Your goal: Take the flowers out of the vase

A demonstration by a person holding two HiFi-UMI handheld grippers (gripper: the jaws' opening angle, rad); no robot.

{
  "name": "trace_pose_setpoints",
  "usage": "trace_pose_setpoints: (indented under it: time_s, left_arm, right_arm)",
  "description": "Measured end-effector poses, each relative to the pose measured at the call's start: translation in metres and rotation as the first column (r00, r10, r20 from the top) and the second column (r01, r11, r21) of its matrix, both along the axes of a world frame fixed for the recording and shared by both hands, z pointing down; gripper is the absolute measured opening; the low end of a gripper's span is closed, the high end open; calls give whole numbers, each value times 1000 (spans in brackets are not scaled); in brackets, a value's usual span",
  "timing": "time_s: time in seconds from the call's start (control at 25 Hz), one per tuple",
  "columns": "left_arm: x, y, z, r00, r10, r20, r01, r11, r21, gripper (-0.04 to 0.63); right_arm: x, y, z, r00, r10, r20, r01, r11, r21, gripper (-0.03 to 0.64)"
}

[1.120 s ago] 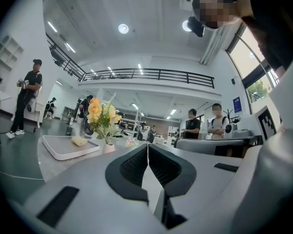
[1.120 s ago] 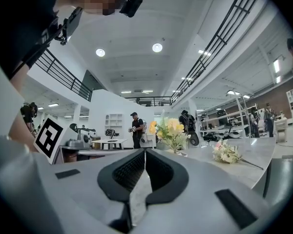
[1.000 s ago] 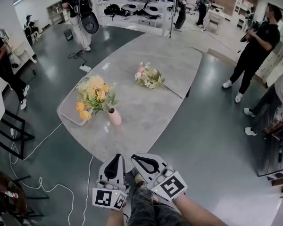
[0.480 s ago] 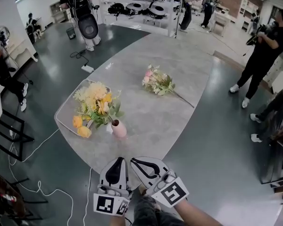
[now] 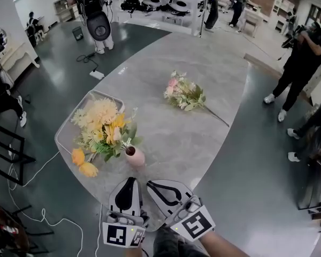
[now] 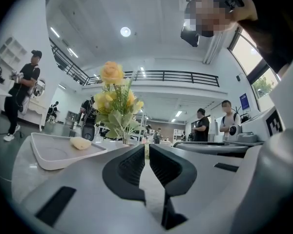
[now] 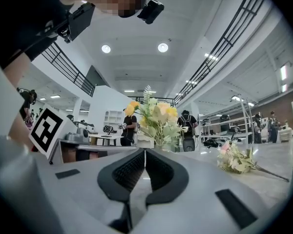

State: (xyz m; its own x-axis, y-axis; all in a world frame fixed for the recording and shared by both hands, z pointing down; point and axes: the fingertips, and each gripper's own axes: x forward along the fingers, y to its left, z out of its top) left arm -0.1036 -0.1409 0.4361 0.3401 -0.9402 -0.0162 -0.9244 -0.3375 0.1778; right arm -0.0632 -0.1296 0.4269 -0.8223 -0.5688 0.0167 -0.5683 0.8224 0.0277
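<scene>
Fingers (image 6: pixel 131 168) on my left gripper (image 5: pixel 129 181) are pressed together with nothing between them, and the right gripper (image 5: pixel 151 184) is the same: jaws closed, empty (the right gripper view shows only a thin slit between the pads). Both sit side by side, off the near edge of the grey table (image 5: pixel 166 138).

At 12 o'clock from my left gripper, just past the table edge, stands the small pink vase (image 5: pixel 135 157). The yellow flowers (image 5: pixel 102 127) are in it, stems down in its mouth, and the whole bunch leans toward 10 o'clock. It spreads over a white tray (image 5: pixel 92 96) behind it, and two orange blooms (image 5: pixel 83 163) hang past the table's left edge. In the left gripper view the tray holds a small yellow piece (image 6: pixel 80 143).

Farther across the table, at 1 o'clock, a second bunch with pink flowers (image 5: pixel 183 93) lies flat, well apart from the vase.

Around the table: a person in black (image 5: pixel 305 47) stands at 2 o'clock, another with a backpack (image 5: pixel 91 4) at 11 o'clock, and a white cable (image 5: pixel 29 205) trails over the floor at 9 o'clock.
</scene>
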Motion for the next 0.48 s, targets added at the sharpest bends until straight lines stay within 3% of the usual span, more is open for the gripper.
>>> trace_pose_setpoints:
  time_s: [0.48]
  left_arm:
    - [-29, -26, -12, 999, -37, -8, 37, 999, -13, 158]
  right_arm:
    - [-16, -21, -2, 1000, 19, 5, -19, 999, -26, 21]
